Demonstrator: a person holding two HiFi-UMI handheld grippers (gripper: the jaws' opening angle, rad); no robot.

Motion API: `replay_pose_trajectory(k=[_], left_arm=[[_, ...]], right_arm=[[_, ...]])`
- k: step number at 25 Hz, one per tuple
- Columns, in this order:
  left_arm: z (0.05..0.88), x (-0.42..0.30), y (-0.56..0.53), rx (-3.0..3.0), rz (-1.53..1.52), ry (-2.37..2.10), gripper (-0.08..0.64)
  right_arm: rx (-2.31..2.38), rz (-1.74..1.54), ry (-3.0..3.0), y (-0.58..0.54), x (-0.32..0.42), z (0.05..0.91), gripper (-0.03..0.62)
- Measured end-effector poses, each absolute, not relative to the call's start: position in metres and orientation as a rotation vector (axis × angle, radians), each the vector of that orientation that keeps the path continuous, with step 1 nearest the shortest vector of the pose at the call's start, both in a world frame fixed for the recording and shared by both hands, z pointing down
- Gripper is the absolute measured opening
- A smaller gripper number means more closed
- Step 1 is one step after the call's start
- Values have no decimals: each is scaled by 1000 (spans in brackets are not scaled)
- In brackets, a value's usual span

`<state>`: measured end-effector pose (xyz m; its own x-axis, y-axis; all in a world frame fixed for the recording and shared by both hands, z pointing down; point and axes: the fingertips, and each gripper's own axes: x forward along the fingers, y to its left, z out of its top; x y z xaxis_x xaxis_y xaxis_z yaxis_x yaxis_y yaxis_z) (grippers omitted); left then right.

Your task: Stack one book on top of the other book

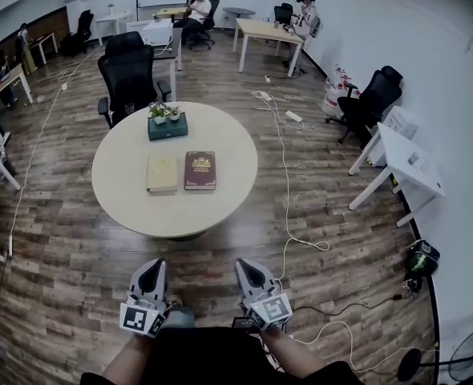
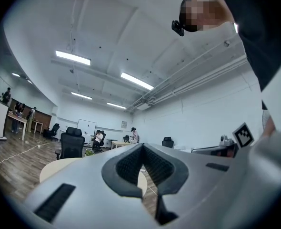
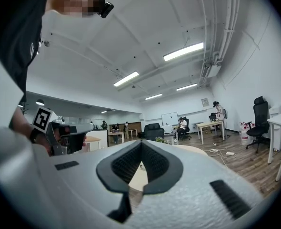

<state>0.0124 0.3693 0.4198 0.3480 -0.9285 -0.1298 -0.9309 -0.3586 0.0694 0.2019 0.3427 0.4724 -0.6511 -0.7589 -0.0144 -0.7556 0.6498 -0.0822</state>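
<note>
Your left tongs (image 1: 151,265) are closed and empty, held low by your body since no grab has begun, the cream book (image 1: 163,173) and maroon book (image 1: 200,170) lie flat side by side, unstacked, on the round surface (image 1: 124,207) ahead, and your right tongs (image 1: 249,265) are likewise closed on nothing.

The round table (image 1: 124,207) is plain pale beige. On it, the left book (image 1: 162,173) is cream-yellow. The right book (image 1: 200,170) is dark maroon with a gold ornamental design on its cover. At the table's far edge, a dark green box (image 1: 167,129) carries green plants (image 1: 158,111). The floor (image 1: 60,255) is brown wood-grain planking crossed by a white cable (image 1: 285,183). The far chair (image 1: 127,74) is black. The left gripper (image 1: 151,265) and right gripper (image 1: 249,265) are light grey with black textured pads (image 2: 126,165) and black-and-white square markers.
</note>
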Motion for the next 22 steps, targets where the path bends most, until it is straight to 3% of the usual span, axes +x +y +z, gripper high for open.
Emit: replay_pose_trajectory(k=[8, 22], left_arm=[[435, -7, 275, -2572, 246, 1763, 6], [448, -73, 13, -2748, 253, 1583, 6]], right_arm=[[-1316, -80, 2803, 254, 186, 487, 3], [-1530, -50, 2776, 18, 110, 477, 3]])
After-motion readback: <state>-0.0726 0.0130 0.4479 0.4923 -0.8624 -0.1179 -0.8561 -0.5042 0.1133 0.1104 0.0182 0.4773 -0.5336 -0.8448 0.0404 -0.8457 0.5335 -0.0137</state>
